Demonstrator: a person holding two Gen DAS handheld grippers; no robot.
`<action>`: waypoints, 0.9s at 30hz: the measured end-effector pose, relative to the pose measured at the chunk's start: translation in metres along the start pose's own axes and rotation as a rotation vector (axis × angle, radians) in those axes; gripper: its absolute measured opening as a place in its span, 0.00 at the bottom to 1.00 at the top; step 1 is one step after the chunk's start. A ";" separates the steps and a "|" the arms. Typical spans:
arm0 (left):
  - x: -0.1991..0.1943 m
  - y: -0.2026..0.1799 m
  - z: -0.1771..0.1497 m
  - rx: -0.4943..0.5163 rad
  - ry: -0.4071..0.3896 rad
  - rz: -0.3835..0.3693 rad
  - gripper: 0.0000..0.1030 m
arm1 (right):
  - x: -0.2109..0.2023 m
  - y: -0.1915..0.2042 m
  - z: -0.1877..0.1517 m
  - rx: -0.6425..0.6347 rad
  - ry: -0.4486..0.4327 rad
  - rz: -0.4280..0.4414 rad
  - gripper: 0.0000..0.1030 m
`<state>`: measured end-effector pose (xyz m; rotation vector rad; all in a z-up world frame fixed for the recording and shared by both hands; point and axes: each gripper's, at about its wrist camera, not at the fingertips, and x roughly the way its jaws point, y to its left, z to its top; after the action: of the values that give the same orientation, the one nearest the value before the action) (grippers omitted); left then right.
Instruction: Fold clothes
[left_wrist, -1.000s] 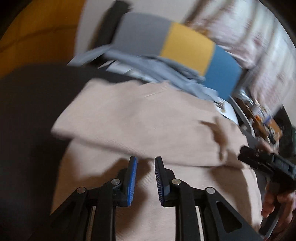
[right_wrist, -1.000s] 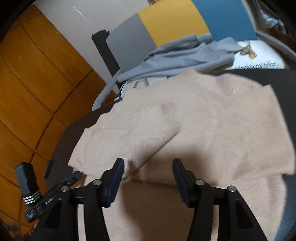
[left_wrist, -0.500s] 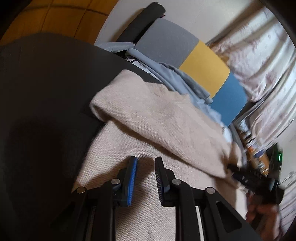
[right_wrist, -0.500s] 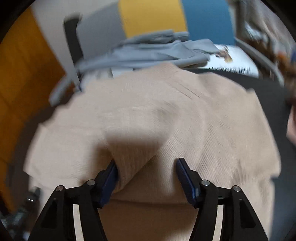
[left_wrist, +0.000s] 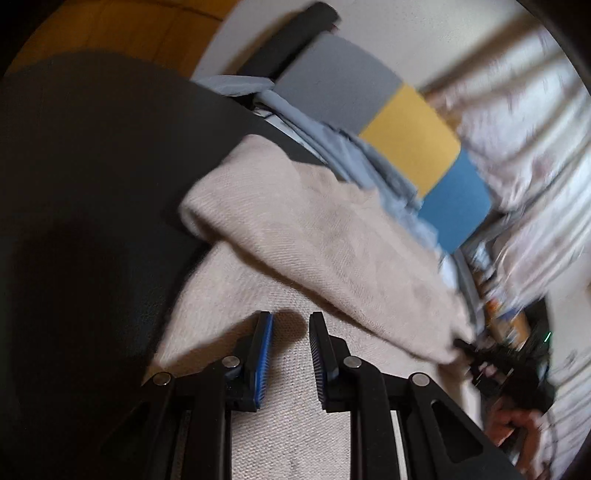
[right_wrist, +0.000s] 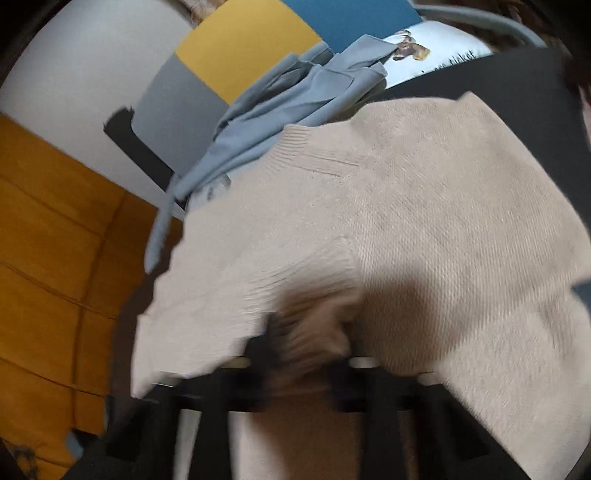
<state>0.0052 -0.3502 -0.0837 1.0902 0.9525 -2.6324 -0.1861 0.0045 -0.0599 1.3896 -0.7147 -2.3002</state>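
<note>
Two grippers are seen over one beige knit sweater (left_wrist: 325, 236), which is spread on a dark table (left_wrist: 92, 184) with its upper part folded over the lower. The left gripper (left_wrist: 291, 321) is held just above the knit near its edge at 6 o'clock in the left wrist view, its jaws parted by a narrow gap with nothing pinched between them. The right gripper (right_wrist: 306, 339) has just been closing, and a bunched fold of the sweater (right_wrist: 424, 221) is caught between its jaws (blurred in the right wrist view). A grey garment (right_wrist: 295, 107) is draped at 12 o'clock beyond the sweater, before a grey, yellow and blue panel (right_wrist: 243, 48)
</note>
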 end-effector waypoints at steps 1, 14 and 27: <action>0.000 -0.005 0.003 0.032 0.002 0.025 0.19 | 0.001 0.001 0.002 -0.004 0.003 0.002 0.12; 0.020 0.024 0.034 -0.077 -0.052 0.056 0.19 | -0.060 0.043 0.048 -0.241 -0.235 0.002 0.06; 0.012 0.036 0.028 -0.165 -0.081 0.016 0.19 | -0.012 -0.049 0.048 -0.052 -0.076 0.007 0.06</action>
<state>-0.0073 -0.3939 -0.0949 0.9428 1.1148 -2.5117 -0.2256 0.0622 -0.0617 1.2817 -0.6761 -2.3597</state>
